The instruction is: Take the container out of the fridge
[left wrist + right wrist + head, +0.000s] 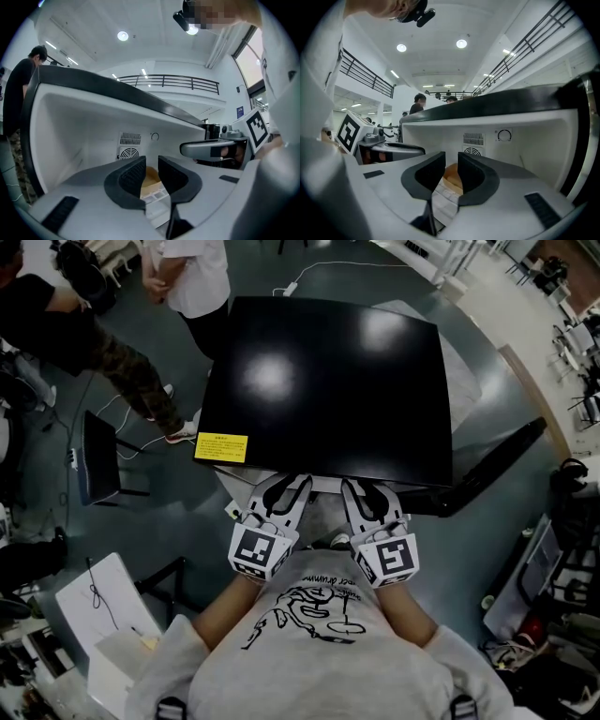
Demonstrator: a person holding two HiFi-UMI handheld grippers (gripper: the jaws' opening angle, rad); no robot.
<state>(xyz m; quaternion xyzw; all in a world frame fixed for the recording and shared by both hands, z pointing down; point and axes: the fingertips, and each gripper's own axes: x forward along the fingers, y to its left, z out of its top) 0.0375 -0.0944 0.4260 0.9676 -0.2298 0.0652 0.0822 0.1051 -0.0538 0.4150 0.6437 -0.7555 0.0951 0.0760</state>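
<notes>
Tan container [151, 179] sits low inside the fridge [328, 381], straight ahead of both grippers; left gripper [150, 168] and right gripper [451, 168] have fingers narrowly apart, gripping nothing.

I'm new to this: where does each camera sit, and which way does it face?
Head view: on the person's head, facing steeply down at the fridge top; shirt, left gripper and right gripper show.
Left gripper view: on the left gripper, facing into the fridge; own jaws, right gripper alongside.
Right gripper view: mirrored, left gripper alongside.
Both gripper views share the container and back-wall fan.
</notes>
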